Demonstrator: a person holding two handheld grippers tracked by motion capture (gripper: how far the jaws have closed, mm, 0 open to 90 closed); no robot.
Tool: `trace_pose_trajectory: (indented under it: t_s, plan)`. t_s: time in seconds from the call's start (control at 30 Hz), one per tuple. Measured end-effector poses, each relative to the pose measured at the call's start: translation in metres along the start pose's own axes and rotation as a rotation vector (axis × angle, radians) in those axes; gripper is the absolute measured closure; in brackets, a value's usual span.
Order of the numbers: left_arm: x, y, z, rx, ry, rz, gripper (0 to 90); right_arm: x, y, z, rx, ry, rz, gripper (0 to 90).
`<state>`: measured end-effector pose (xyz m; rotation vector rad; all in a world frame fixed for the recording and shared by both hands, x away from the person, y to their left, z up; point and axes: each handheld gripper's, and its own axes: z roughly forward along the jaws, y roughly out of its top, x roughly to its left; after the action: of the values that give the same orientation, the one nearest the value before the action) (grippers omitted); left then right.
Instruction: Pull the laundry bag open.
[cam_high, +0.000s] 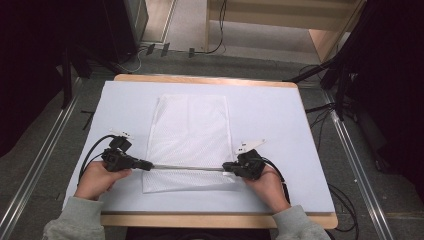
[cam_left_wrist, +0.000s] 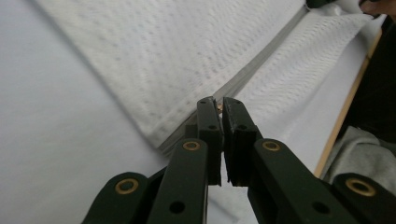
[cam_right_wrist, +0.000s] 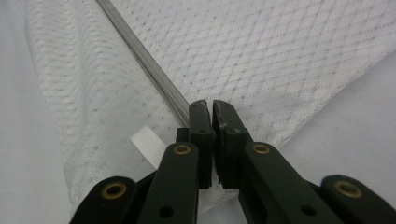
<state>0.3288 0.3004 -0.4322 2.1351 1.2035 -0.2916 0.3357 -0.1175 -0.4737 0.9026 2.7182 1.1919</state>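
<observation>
A white mesh laundry bag (cam_high: 190, 142) lies flat in the middle of the pale surface (cam_high: 280, 120), its long side running away from the person seated at the near edge. A grey zipper band (cam_high: 187, 168) crosses the bag close to its near end, stretched in a straight line between the two tools. At the left end of that band, the left gripper (cam_high: 146, 164) has its jaws pressed together on the zipper; in the left gripper view the black tips meet at the grey strip (cam_left_wrist: 254, 70), with a small brownish bit pinched between them, too small to make out. At the right end, the right gripper (cam_high: 227, 167) is likewise clamped on the band at the bag's edge; the right gripper view shows its jaws drawn tight where the zipper (cam_right_wrist: 140, 51) runs in, with a white ribbed tab (cam_right_wrist: 148, 145) lying just beside them on the mesh. The person's hands, in grey sleeves (cam_high: 82, 220), rest low on the surface behind each tool, well apart.
</observation>
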Motion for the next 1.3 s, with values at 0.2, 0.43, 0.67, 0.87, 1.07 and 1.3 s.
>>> trace_pose_trajectory:
  t_s: [0.2, 0.43, 0.67, 0.87, 1.07, 1.3]
  plan:
    - [0.012, -0.01, -0.009, -0.012, 0.047, -0.042, 88.2, 0.002, 0.001, 0.0, 0.005, -0.014, -0.023, 88.6]
    - [0.019, -0.015, -0.012, -0.05, 0.063, -0.07, 88.0, 0.006, 0.004, 0.004, 0.006, -0.013, -0.032, 88.8]
    - [0.018, -0.013, -0.01, -0.063, 0.048, -0.059, 87.3, 0.002, 0.004, 0.003, 0.008, 0.008, 0.011, 88.7]
    - [0.015, -0.014, -0.009, -0.087, 0.053, -0.016, 86.6, 0.0, 0.002, 0.0, 0.018, 0.013, 0.034, 89.1]
    - [0.013, -0.013, -0.009, -0.095, 0.037, 0.002, 84.4, 0.004, 0.001, -0.004, 0.044, 0.006, 0.019, 89.1]
    - [0.01, -0.013, -0.011, -0.115, 0.012, 0.017, 68.9, 0.004, -0.001, -0.008, 0.064, 0.049, 0.047, 83.2]
